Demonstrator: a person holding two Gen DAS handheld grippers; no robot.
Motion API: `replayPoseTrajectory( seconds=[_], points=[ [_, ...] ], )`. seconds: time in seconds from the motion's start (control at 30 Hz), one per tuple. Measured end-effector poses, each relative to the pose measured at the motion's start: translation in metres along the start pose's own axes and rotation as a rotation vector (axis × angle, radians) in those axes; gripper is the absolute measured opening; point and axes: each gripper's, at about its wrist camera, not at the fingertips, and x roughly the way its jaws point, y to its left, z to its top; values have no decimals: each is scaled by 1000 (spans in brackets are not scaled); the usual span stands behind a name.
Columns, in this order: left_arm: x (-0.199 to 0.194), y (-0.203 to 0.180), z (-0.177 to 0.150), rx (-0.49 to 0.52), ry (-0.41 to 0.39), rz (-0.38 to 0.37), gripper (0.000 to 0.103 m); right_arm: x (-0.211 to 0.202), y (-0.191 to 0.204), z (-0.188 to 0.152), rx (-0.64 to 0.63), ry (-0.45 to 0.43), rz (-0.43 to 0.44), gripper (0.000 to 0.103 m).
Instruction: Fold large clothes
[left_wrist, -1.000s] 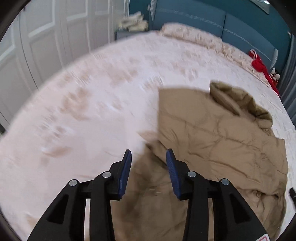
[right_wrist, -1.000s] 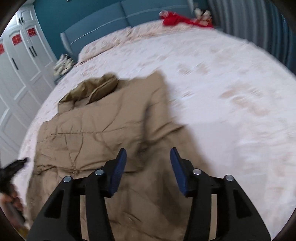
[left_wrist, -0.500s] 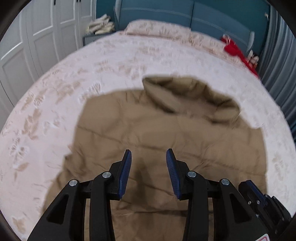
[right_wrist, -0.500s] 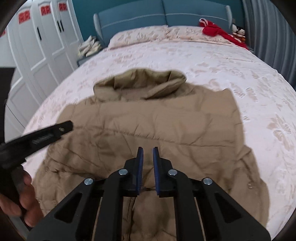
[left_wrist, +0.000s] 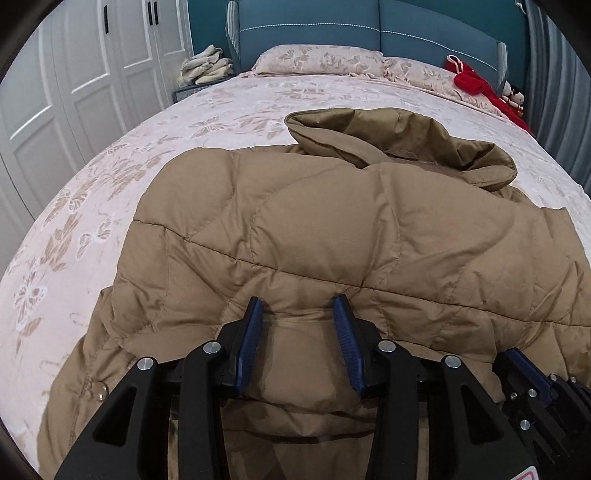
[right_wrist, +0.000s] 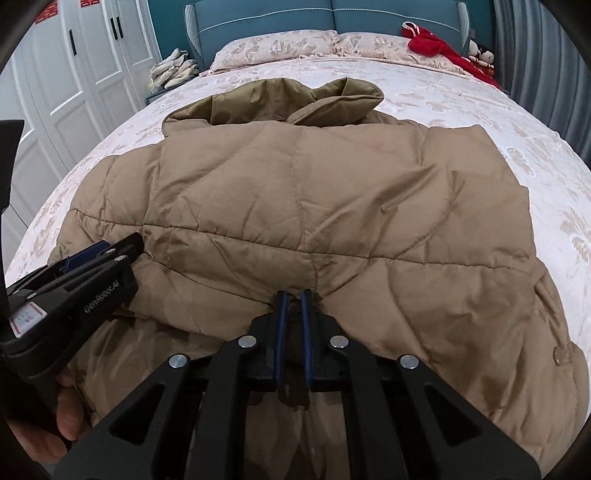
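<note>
**Lifting the near fold of the puffer jacket**

Nearest, the right tool (right_wrist: 293, 295) has its blue pads almost together, pinching a ridge of the tan jacket (right_wrist: 332, 192) along the near folded edge. The left tool (left_wrist: 299, 306), at the right one's 9 o'clock, stands wide apart, its pads pressed into the padding on either side of a bulge but not closed on it. To do this step well, I judge the left should close on the same layer before either lifts, so the thick quilting rises evenly rather than twisting. Beyond, the jacket lies spread on the bed (left_wrist: 110, 166), collar (left_wrist: 388, 140) toward 12 o'clock. Pillows (right_wrist: 280, 46) and a red garment (right_wrist: 436, 46) sit well apart at the headboard.
</note>
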Motion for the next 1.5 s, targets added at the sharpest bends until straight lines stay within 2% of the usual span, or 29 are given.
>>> replayPoseTrajectory(
  seconds=[0.2, 1.17, 1.27, 1.3, 1.33, 1.37, 1.43, 1.47, 1.5],
  points=[
    [2, -5, -6, 14, -32, 28, 42, 3, -4, -4, 11, -19, 13, 5],
    [6, -9, -17, 12, -105, 58, 42, 6, -2, -10, 9, -78, 6, 5],
    [4, -7, -13, 2, -87, 37, 41, 3, -5, -7, 24, -67, 24, 5],
    [0, -2, -9, -15, -70, 1, 42, 0, -7, -4, 35, -59, 39, 6],
    [-3, 5, -5, -35, -51, -40, 47, -3, -10, -1, 51, -45, 60, 7],
    [-8, 13, 1, -56, -24, -90, 50, -10, -14, 3, 67, -19, 79, 12],
    [-23, 28, 15, -80, 13, -159, 66, -27, -19, 10, 65, -12, 93, 34],
    [-34, 36, 25, -91, 2, -189, 69, -40, -23, 15, 68, -38, 94, 55],
    [-44, 44, 38, -107, -24, -219, 74, -50, -27, 20, 72, -66, 92, 71]
  ],
)
